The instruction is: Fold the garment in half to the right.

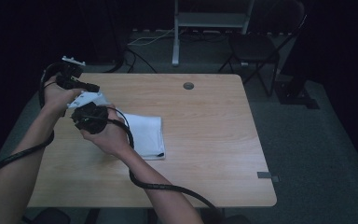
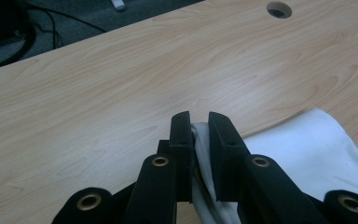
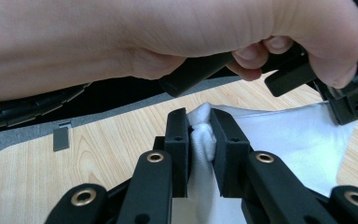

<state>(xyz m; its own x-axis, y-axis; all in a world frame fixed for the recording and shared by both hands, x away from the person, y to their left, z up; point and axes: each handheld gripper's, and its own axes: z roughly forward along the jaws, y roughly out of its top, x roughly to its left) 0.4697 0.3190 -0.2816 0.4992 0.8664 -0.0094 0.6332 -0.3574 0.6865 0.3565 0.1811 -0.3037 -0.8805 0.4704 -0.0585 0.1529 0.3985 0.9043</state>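
Fingers of the left gripper (image 2: 199, 122) are closed on a bunched edge of the white cloth (image 2: 307, 154), the fabric squeezed into the narrow gap between the two black pads in the left gripper view. Those of the right gripper (image 3: 199, 119) are likewise clamped on a thick fold of the same cloth (image 3: 284, 140), which bulges up between the tips in the right gripper view. In the high view the left gripper (image 1: 81, 88) and the right gripper (image 1: 91, 116) sit close together above the left part of the bench (image 1: 205, 140), and the corner of cloth (image 1: 144, 133) they hold is lifted off the wood between them. The rest of the cloth lies flat and folded on the bench, to the right of the two grippers and nearer the left edge than the middle. The person's left hand (image 1: 58, 95) and right hand (image 1: 109, 137) wrap the gripper handles, forearms coming in from the near side, with a black cable (image 1: 163, 186) trailing back over the near edge. A round cable hole (image 1: 188, 86) sits in the bench towards its far side, well apart from the cloth. Beyond the bench stand a folding chair (image 1: 256, 46) and a metal stand (image 1: 209, 21) on grey carpet.
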